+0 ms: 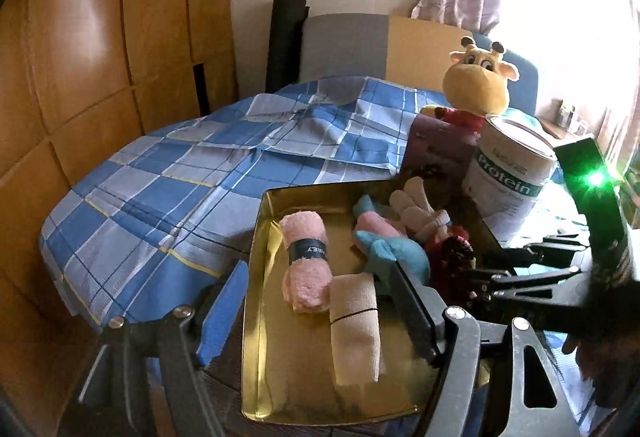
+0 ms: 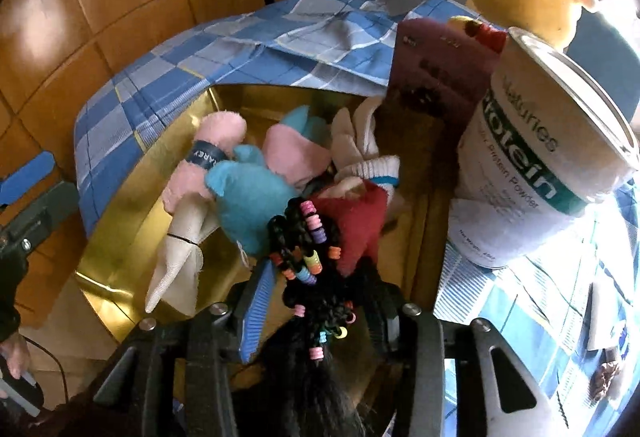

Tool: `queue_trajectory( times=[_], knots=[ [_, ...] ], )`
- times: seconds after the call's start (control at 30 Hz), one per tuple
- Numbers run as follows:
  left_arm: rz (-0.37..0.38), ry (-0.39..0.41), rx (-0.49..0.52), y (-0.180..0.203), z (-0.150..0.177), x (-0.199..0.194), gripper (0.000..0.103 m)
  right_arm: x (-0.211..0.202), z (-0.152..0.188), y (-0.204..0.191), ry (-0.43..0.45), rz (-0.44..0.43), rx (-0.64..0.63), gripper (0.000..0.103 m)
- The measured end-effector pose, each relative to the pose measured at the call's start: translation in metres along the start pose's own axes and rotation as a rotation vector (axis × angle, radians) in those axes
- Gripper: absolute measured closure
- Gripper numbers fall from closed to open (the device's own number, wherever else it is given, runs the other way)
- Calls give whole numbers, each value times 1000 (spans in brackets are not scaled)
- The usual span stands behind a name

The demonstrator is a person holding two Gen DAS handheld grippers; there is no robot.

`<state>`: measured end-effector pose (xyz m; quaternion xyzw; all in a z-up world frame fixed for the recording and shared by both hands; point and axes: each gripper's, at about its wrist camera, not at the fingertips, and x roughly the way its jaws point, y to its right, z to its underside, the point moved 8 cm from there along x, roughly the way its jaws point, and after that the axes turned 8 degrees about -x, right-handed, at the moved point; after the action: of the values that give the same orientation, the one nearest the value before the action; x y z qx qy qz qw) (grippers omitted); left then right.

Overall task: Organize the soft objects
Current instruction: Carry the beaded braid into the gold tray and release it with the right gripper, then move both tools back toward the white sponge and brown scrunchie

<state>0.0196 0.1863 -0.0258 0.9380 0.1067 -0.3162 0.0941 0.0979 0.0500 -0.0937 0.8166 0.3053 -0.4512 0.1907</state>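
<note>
A gold tin tray [image 1: 260, 357] lies on the checked bedcloth. It holds a pink rolled towel [image 1: 304, 261], a beige bandage roll [image 1: 354, 333], a blue and pink plush [image 1: 396, 253], white socks [image 1: 416, 209] and a doll in red with black beaded braids [image 2: 320, 257]. My left gripper [image 1: 316, 309] is open over the tray's near end, with the towel and bandage between its fingers. My right gripper [image 2: 320, 301] is shut on the doll's braided hair and holds it over the tray's right side; it also shows in the left wrist view [image 1: 520, 269].
A white protein powder tin [image 2: 540, 157] stands right of the tray. A purple box [image 2: 436, 77] and a yellow giraffe plush [image 1: 476, 85] stand behind it. The blue checked cloth [image 1: 180, 173] covers the surface. Wooden cabinet doors [image 1: 100, 37] stand at the left.
</note>
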Motion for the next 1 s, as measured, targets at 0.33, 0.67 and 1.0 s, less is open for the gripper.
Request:
queue_trajectory(
  times=[0.33, 0.67, 1.0],
  knots=[
    [18, 2, 49, 20, 5, -7, 28, -42, -4, 18, 138, -1, 86, 49],
    [50, 15, 120, 50, 7, -14, 27, -90, 18, 70, 222, 81, 182, 49],
    [88, 18, 202, 86, 11, -18, 27, -124, 69, 157, 227, 229, 335, 49]
  ],
)
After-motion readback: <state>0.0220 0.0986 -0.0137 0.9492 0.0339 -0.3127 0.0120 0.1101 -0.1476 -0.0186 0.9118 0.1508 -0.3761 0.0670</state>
